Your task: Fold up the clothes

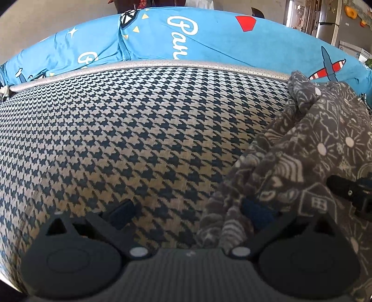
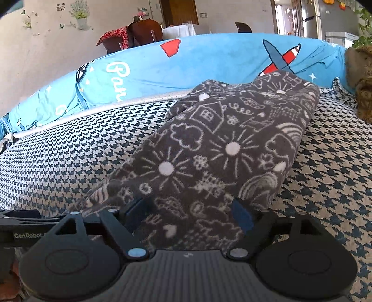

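Houndstooth-covered seat surface (image 2: pixel 58 148), black on cream, backed by one blue printed cushion (image 2: pixel 209 60) carrying script lettering and aeroplane motifs; one silver piped edge (image 1: pixel 162 64) runs between the two.

Item 1, one grey fleece garment (image 2: pixel 220 151), printed with white suns, houses and clouds. Lies on the houndstooth in a long folded strip, running from the grippers up to the blue cushion; near end bunched and uneven on its left side, as the left wrist view shows.

Item 2, right gripper (image 2: pixel 190 209): jaws spread wide, straddling the near end of the garment, blue pads clear of the cloth, nothing gripped.

Item 3, left gripper (image 1: pixel 188 209): jaws wide apart, left pad over bare houndstooth, right pad at the garment's loose edge; holds nothing that can be seen.

Item 4, one brown furry object (image 2: pixel 360 81) at the far right; identity cannot be told.

Background: one dining table (image 2: pixel 179 30), two chairs, one refrigerator (image 2: pixel 311 21).

Risks, as judged: the bunched near edge could be caught unevenly, so the next fold lands crooked; thick fleece may slip from the pads if only a top layer is pinched; a one-sided pull would drag the strip across the seat and undo the existing fold.
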`<state>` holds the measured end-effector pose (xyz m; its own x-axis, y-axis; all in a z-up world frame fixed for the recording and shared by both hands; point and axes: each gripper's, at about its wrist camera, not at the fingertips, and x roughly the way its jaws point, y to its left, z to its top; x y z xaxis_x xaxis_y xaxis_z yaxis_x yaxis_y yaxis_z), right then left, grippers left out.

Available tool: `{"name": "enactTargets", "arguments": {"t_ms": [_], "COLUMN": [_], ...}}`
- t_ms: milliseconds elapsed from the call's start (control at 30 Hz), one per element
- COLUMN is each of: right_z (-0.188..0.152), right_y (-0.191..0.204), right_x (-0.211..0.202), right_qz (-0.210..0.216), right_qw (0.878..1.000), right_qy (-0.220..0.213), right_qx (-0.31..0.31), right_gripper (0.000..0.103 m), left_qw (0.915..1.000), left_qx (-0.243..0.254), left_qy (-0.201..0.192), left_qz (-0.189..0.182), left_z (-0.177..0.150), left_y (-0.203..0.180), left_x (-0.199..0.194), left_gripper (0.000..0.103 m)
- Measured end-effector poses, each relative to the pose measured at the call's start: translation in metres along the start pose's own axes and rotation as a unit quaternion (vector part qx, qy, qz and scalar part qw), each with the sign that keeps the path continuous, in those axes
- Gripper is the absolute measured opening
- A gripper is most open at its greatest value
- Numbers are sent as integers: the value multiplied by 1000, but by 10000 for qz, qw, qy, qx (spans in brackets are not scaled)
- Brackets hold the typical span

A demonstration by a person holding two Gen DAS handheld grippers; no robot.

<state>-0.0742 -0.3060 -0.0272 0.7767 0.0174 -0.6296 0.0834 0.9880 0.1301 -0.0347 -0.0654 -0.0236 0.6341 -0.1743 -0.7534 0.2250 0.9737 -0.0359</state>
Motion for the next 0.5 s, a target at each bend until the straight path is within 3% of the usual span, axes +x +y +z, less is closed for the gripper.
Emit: {"name": "enactTargets", "arguments": {"t_ms": [500], "right_z": [-20], "right_y": [12], "right_x": [-52], "right_qz": [325], "right_qw": [9991], "right_qy": [-263], "right_qx": [36], "right_gripper": [82], "left_qw": [9996], "left_qx": [-37], "left_qy": [-262], "left_qz": [34], "left_z": [-22], "left_y": [27], "left_x": [-44], "left_gripper": [103]}}
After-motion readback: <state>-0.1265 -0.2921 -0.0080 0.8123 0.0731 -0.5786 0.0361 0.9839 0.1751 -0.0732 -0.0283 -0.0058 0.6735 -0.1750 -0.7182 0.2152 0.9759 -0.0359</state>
